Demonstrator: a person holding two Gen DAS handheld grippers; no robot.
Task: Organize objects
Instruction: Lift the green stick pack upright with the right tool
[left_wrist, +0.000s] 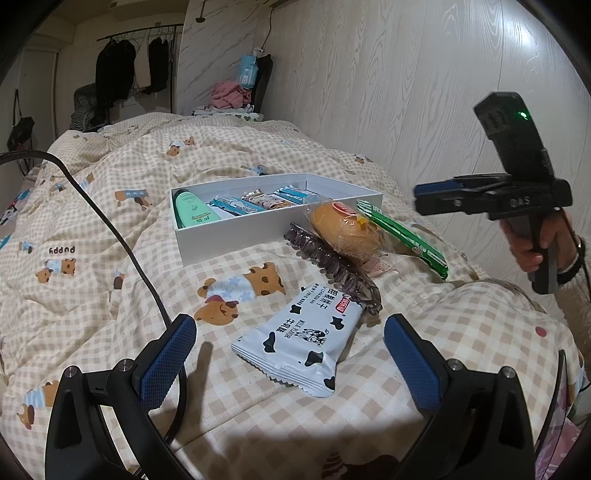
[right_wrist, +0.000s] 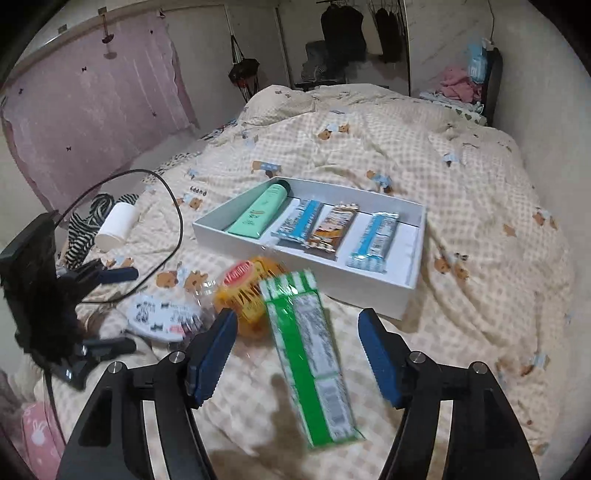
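Risk: right claw (right_wrist: 297, 350), spread and empty above the green-and-white foil packet (right_wrist: 310, 354), could nudge it off the soft checked bed (right_wrist: 480, 258) beside the white cardboard box (right_wrist: 369, 291); left claw (left_wrist: 290, 354) also spread.

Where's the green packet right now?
In the right wrist view, the green packet lies on the bed between the open right claw's fingers, untouched, beside the bun, just before the white box.

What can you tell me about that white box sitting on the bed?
The white box is a shallow, open rectangular tray with no lid in view, apparently of stiff card. It rests flat on the checked bear-print quilt. Inside lie a mint green tube, two blue-and-silver packets and a brown one, side by side. A wrapped orange bun lies against its near wall.
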